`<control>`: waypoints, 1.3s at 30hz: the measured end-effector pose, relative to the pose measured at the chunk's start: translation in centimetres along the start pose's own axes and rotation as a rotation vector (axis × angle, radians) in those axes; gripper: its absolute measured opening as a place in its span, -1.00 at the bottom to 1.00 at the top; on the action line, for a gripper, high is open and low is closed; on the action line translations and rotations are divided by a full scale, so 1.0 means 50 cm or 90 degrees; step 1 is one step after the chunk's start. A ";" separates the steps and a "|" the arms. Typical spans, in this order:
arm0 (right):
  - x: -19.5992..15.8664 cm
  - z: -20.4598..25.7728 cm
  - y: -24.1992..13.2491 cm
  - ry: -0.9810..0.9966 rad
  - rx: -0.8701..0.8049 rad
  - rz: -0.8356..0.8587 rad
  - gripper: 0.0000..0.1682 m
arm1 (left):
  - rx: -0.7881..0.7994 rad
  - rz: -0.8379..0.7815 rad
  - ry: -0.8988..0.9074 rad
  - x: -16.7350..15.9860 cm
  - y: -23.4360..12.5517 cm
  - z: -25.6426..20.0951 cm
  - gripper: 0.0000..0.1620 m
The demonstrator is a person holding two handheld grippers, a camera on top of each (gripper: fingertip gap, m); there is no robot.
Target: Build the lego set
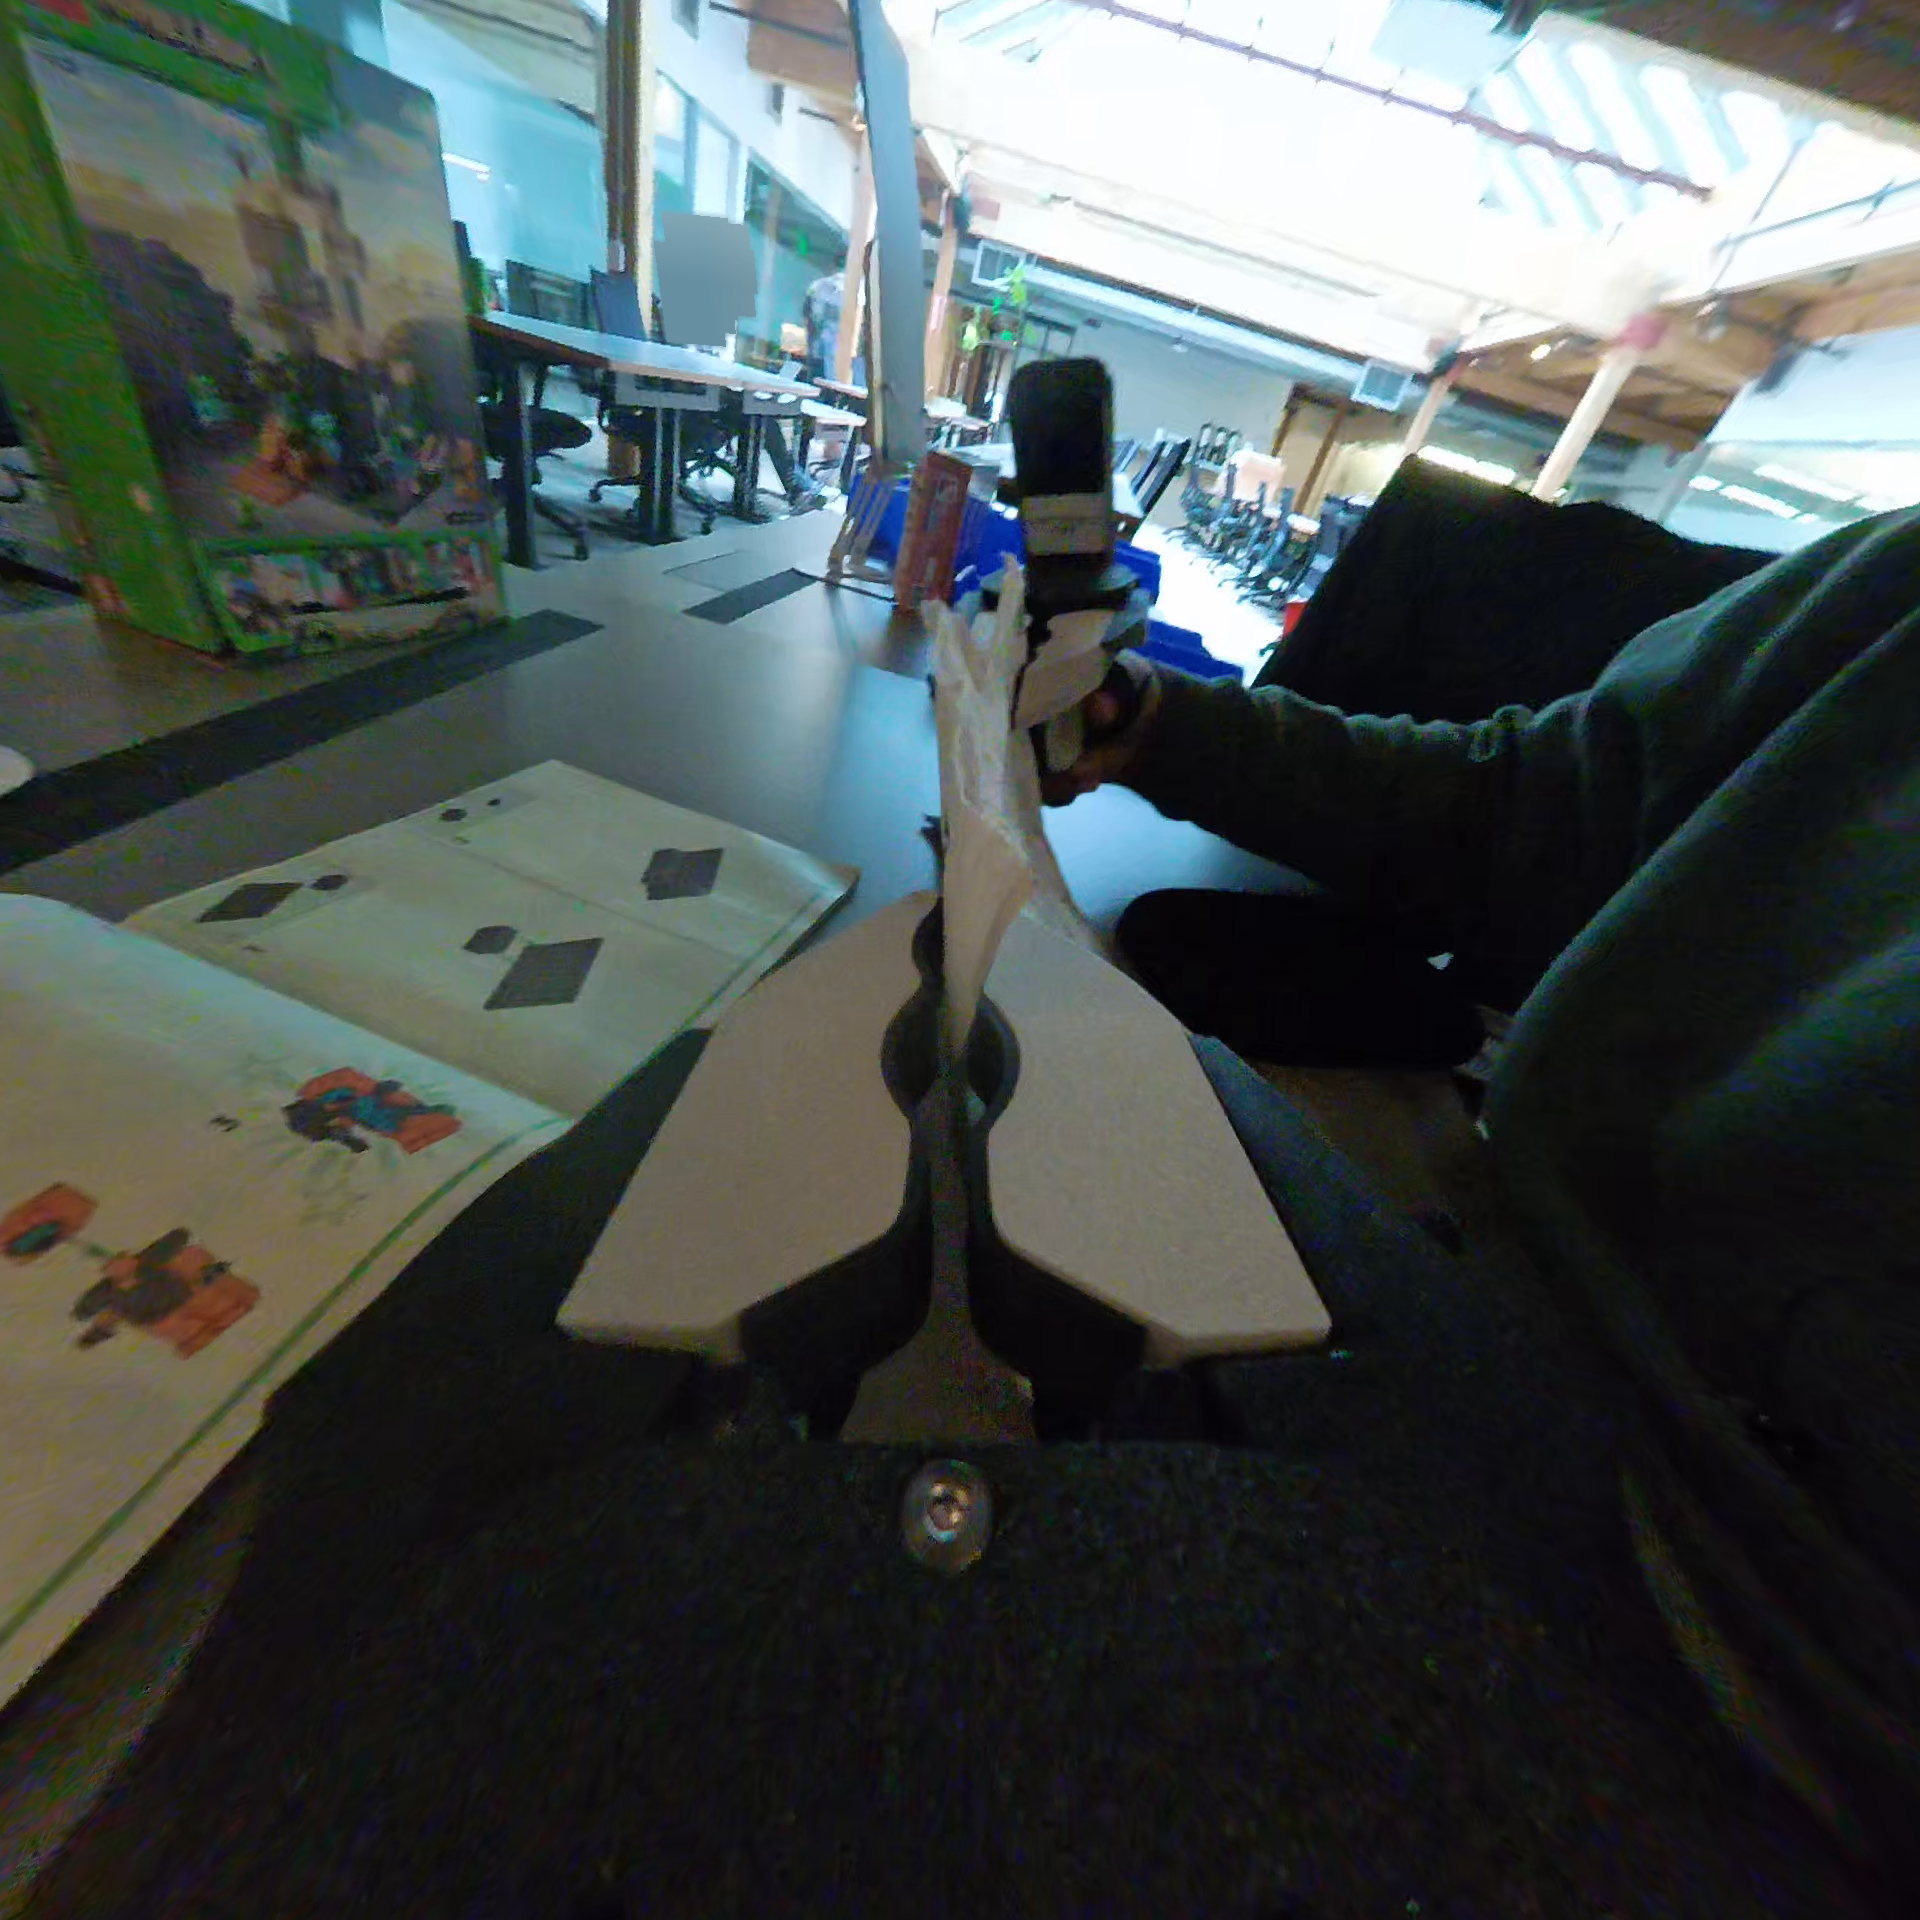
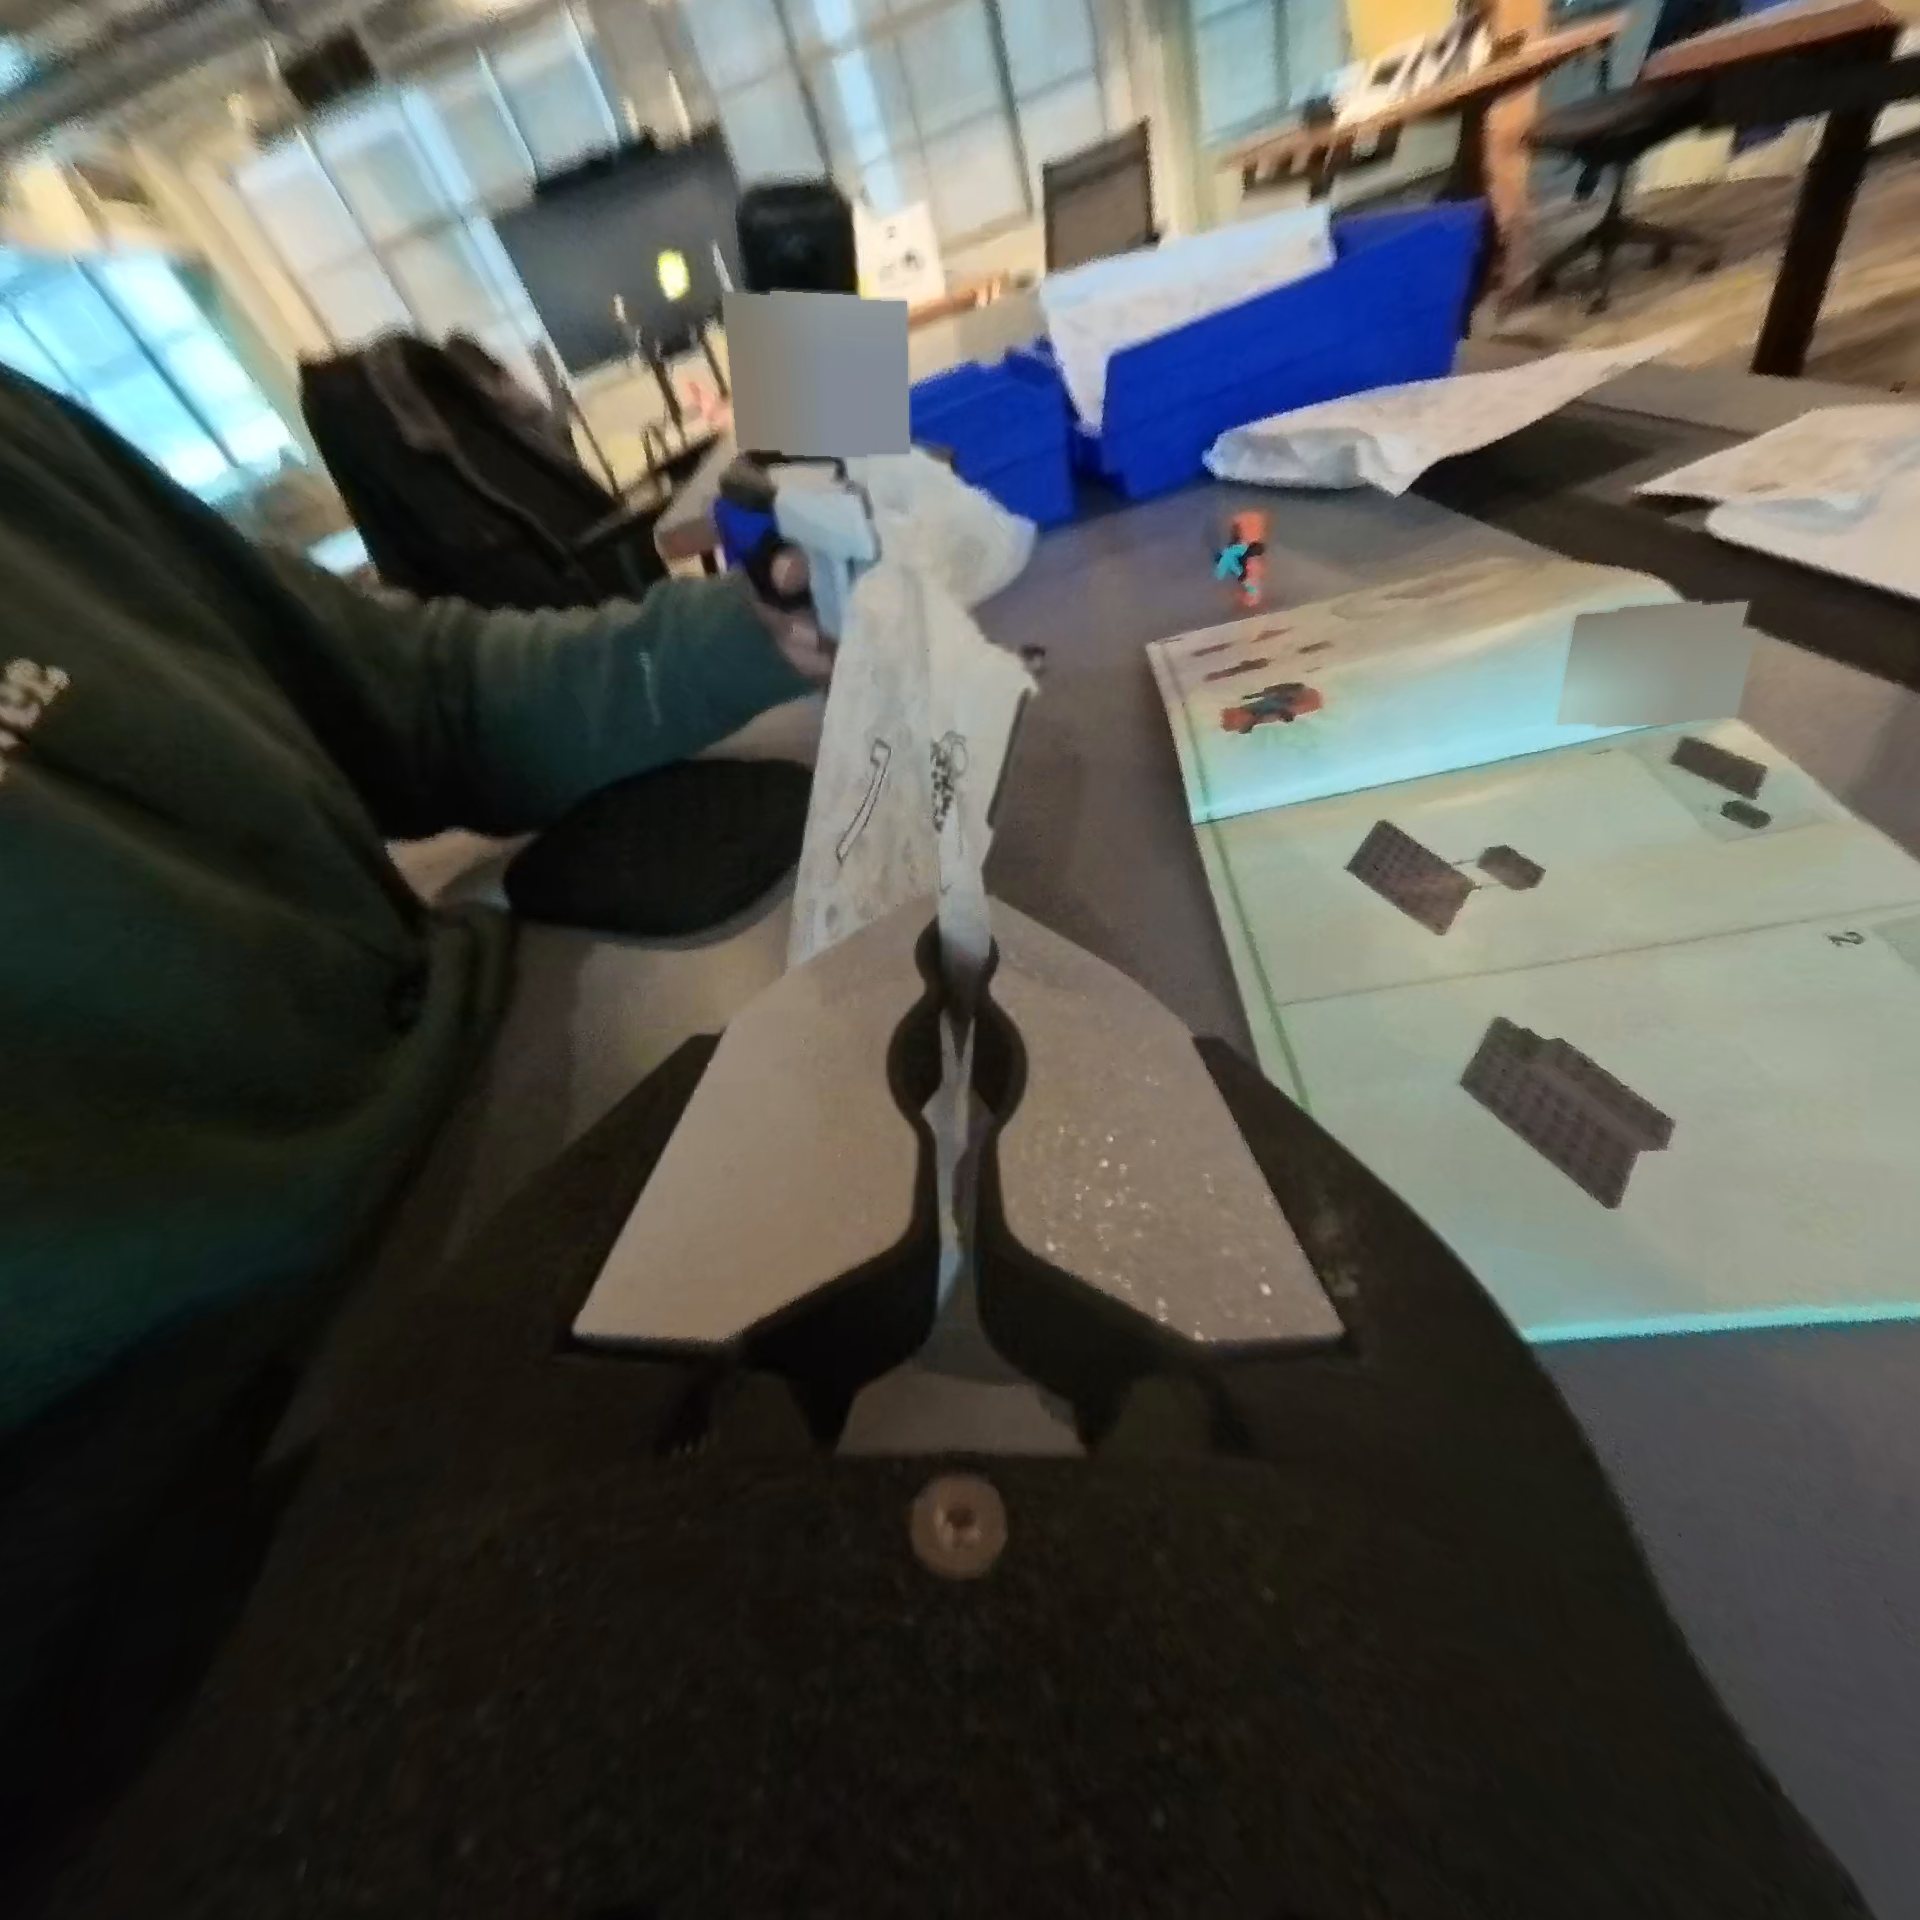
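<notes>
- Your dark table (image 1: pixel 727 717) carries the open instruction booklet (image 1: pixel 499 914), lying flat to the left of your left gripper (image 1: pixel 961 935).
- The green set box (image 1: pixel 249 343) stands upright at the table's far left; blue bins (image 2: pixel 1278 353) sit at the far edge.
- The white paper parts bag (image 2: pixel 914 748) is stretched off the table between your two grippers.
- Left gripper: fingers pinched narrow on one end of the bag.
- Right gripper (image 2: pixel 961 940): fingers pinched narrow on the other end.
- A small orange-and-teal figure (image 2: pixel 1242 551) stands beyond the booklet.
</notes>
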State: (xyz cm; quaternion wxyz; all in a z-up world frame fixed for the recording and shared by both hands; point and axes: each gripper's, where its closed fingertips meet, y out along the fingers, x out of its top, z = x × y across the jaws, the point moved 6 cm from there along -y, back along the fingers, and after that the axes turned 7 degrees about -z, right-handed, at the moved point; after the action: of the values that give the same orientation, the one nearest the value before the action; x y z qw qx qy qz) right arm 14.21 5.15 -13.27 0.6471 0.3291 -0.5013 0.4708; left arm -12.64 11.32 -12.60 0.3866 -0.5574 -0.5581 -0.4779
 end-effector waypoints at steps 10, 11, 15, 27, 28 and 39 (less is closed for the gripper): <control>0.028 0.037 -0.009 0.070 -0.041 0.008 -1.00 | 0.086 0.018 0.013 0.012 0.001 0.000 -0.88; 0.038 0.042 -0.015 0.072 -0.045 0.005 -1.00 | 0.098 0.020 0.020 0.015 -0.002 -0.003 -0.77; 0.083 0.046 -0.053 0.064 -0.079 0.004 -1.00 | 0.181 0.035 0.052 0.019 -0.020 -0.007 -0.60; 0.109 -0.124 -0.270 0.375 -0.223 -0.074 -1.00 | 0.317 0.094 0.132 -0.021 -0.073 -0.056 -0.71; 0.096 -0.148 -0.285 0.379 -0.253 -0.065 -1.00 | 0.322 0.099 0.138 -0.024 -0.073 -0.057 -0.71; 0.006 -0.346 -0.443 0.505 -0.532 0.019 -1.00 | 0.430 0.123 0.139 -0.020 -0.131 -0.057 -0.78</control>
State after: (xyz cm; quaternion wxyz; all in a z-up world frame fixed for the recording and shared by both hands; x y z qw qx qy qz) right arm 40.88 13.24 -16.83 0.8541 -0.1631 -0.3684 0.3290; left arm -19.36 8.84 -13.53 0.6497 -0.3942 -0.5843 -0.2848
